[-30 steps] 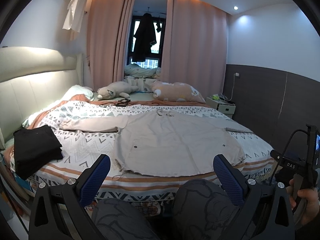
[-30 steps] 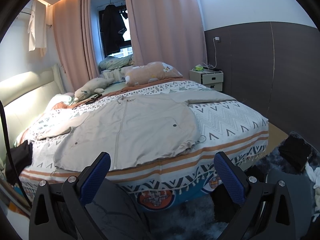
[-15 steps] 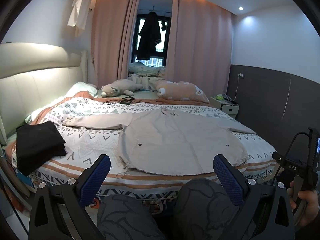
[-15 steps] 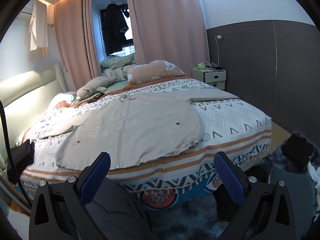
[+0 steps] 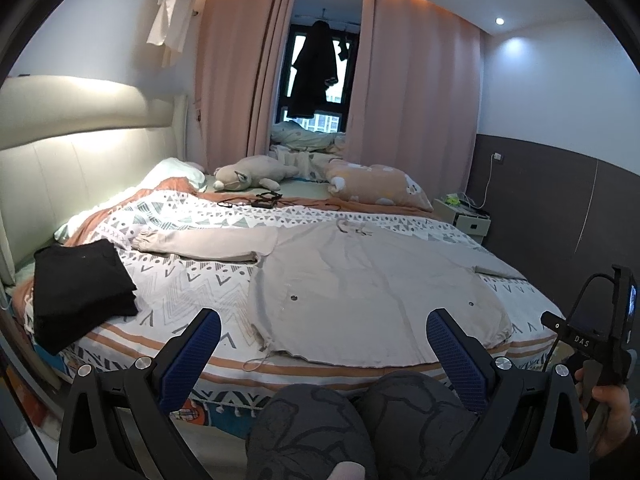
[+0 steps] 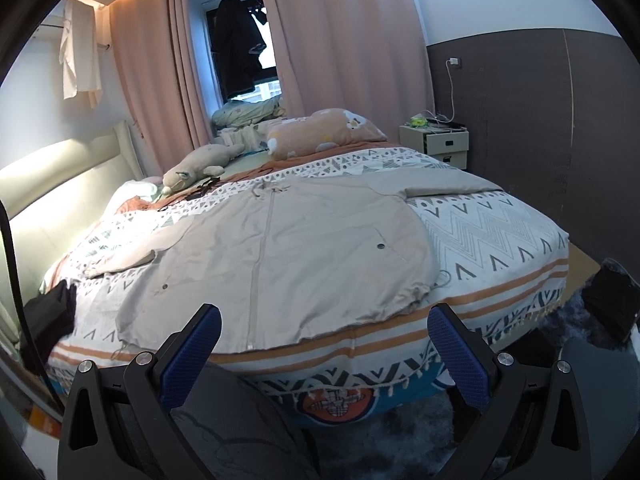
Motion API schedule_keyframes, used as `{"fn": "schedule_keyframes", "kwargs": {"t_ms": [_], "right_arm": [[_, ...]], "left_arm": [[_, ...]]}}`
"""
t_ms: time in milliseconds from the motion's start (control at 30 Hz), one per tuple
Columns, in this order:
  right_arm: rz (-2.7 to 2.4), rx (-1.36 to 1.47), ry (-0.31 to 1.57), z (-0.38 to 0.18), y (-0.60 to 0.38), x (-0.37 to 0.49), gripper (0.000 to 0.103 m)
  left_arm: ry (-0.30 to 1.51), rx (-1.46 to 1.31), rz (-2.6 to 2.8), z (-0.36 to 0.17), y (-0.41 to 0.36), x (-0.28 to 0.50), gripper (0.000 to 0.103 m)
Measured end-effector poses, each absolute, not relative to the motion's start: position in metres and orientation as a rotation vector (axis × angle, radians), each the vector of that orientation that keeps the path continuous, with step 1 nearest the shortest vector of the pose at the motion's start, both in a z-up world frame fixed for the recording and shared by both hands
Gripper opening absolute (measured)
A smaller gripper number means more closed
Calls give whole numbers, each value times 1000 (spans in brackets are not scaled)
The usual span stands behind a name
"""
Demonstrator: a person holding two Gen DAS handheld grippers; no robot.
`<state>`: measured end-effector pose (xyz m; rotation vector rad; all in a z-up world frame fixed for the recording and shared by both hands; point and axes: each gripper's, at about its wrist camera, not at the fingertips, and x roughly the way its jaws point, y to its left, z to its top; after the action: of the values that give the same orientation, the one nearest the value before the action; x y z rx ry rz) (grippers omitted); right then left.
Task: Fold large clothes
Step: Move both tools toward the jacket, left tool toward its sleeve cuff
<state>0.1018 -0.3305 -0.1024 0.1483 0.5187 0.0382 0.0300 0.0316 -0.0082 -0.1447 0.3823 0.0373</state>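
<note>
A large beige jacket lies spread flat on the patterned bed cover, sleeves out to both sides, hem toward me. It also shows in the right wrist view. My left gripper is open and empty, held back from the bed's near edge, above my knees. My right gripper is open and empty, also short of the bed edge. The right gripper's body and the hand holding it show at the right edge of the left wrist view.
A folded black garment lies at the bed's left. A plush toy and a pillow lie at the far side, with cables near them. A nightstand stands at the far right. Dark items lie on the floor.
Both grippers have risen and moved slightly closer to the bed, so more of the bed top shows. The jacket has not moved. Both stay open.
</note>
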Motion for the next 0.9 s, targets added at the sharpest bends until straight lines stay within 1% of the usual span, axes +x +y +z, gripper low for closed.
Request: {"fn": "schedule_keyframes", "kwargs": {"t_ms": [367,533,900], "right_arm": [[87,137,502,-86,-308,161,103],[103,143,518,-87,-298,191,103],[164,122,562,-90,-256,253,103]], "left_arm": [[385,-153,90,-7,49,71,103],[403,-156,109,-9,59,95,103],[459,-207,184,-16,108,156,103]]}}
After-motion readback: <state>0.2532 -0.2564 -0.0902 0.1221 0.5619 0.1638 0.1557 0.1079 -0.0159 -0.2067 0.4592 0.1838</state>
